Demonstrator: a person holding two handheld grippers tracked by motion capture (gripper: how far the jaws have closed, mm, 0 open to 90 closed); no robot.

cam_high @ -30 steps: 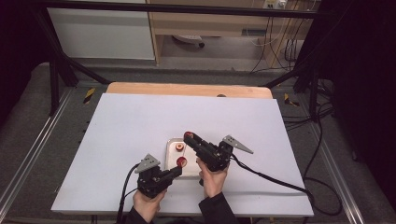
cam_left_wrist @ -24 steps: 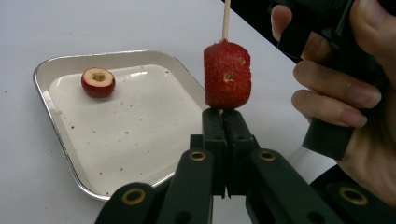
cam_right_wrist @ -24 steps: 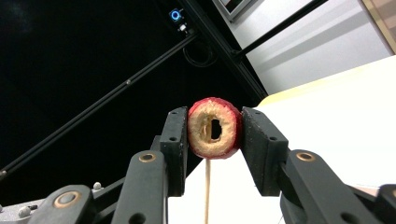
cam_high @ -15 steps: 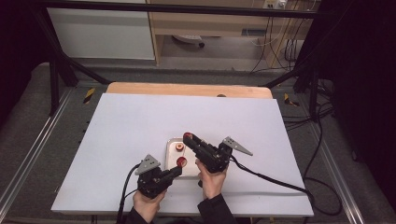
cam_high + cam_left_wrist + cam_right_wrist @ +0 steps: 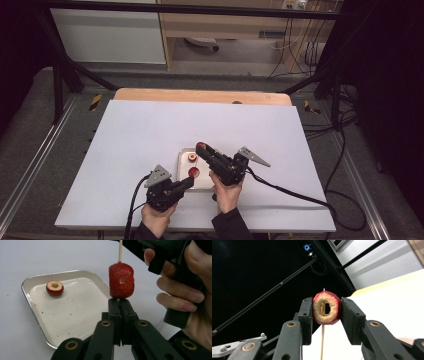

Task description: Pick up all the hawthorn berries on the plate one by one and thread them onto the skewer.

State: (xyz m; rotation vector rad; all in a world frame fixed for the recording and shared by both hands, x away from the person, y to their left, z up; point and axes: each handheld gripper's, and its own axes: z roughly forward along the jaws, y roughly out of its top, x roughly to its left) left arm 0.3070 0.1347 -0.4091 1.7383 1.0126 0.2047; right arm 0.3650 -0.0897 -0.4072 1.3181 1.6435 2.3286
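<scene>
My left gripper (image 5: 120,300) (image 5: 189,177) is shut on the lower end of a thin wooden skewer (image 5: 120,250). A red cored fruit (image 5: 121,280) (image 5: 193,172) is threaded on the stick just above its jaws. My right gripper (image 5: 327,305) (image 5: 202,149) is shut on a second cored red fruit (image 5: 326,308) (image 5: 201,145). The skewer (image 5: 322,342) runs behind or through that fruit, with its tip poking out above. A third cored fruit (image 5: 54,288) (image 5: 191,157) lies in the small metal tray (image 5: 75,312) (image 5: 181,167) beneath both grippers.
The tray sits near the front of a white table top (image 5: 150,130) with a wooden strip (image 5: 200,96) along its far edge. The right hand (image 5: 185,297) is close beside the left jaws. Cables trail off toward the front and right.
</scene>
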